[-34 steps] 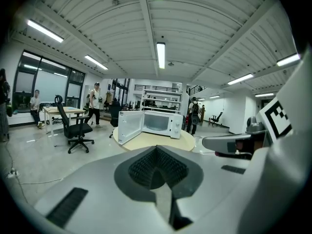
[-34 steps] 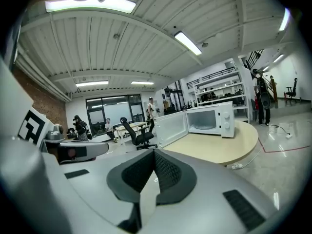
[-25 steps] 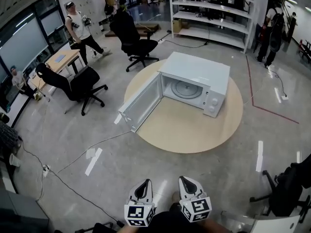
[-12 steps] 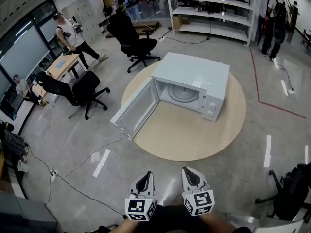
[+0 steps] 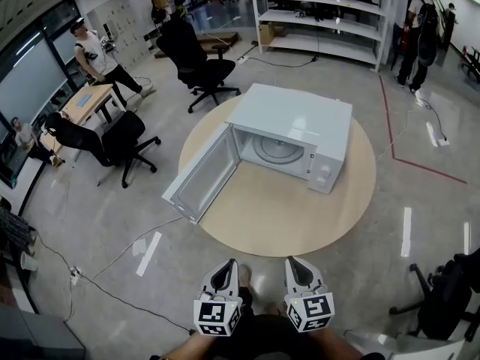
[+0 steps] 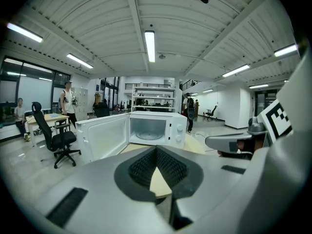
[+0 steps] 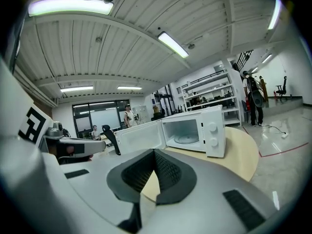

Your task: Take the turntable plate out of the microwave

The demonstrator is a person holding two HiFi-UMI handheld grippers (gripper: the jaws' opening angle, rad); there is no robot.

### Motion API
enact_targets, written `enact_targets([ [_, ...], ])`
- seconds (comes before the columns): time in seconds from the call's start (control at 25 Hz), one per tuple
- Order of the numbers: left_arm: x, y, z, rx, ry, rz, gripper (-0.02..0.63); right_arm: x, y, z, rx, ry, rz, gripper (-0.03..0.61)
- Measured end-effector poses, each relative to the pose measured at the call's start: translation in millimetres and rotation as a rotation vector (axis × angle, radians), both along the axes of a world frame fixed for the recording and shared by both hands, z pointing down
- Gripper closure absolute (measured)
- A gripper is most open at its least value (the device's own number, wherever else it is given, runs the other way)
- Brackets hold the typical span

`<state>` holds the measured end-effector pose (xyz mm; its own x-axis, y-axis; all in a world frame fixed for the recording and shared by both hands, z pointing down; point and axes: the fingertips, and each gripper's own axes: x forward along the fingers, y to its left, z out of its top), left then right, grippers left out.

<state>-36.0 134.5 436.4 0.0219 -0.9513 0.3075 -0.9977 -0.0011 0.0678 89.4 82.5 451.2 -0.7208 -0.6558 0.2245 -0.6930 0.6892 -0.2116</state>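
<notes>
The round glass turntable plate (image 5: 279,149) lies inside the open white microwave (image 5: 292,118) at the round wooden table's (image 5: 300,216) far edge, not yet removed. The left gripper (image 5: 228,265) and right gripper (image 5: 294,264), both closed and empty, hover well short.

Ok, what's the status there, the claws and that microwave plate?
Left claw and right claw shut, empty, short of the table. Turntable plate inside microwave, door open. Nothing blocking the opening.

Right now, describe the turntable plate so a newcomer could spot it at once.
Mid-floor stands a round wooden table bearing a white microwave, its door swung open. Flat on the cavity floor lies the turntable plate: a pale round disc, the only thing inside.
</notes>
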Motion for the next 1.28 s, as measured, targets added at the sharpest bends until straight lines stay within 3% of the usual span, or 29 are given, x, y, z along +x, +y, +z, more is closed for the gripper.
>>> enact_targets([
  [0.28, -28, -68, -3, 0.028, 0.029, 0.099, 0.568, -30, -50, 1, -0.015, 0.027, 0.079, 0.563],
  [0.8, -123, -205, -2, 0.043, 0.129, 0.251, 0.568, -121, -156, -12, -0.043, 0.087, 0.250, 0.563],
  [1.08, -146, -259, 19, 0.004, 0.148, 0.321, 0.568, -149, -200, -5, -0.088, 0.086, 0.321, 0.563],
  [1.28, -152, -295, 36, -0.041, 0.216, 0.331, 0.568, -154, -232, 11, -0.152, 0.058, 0.374, 0.563],
])
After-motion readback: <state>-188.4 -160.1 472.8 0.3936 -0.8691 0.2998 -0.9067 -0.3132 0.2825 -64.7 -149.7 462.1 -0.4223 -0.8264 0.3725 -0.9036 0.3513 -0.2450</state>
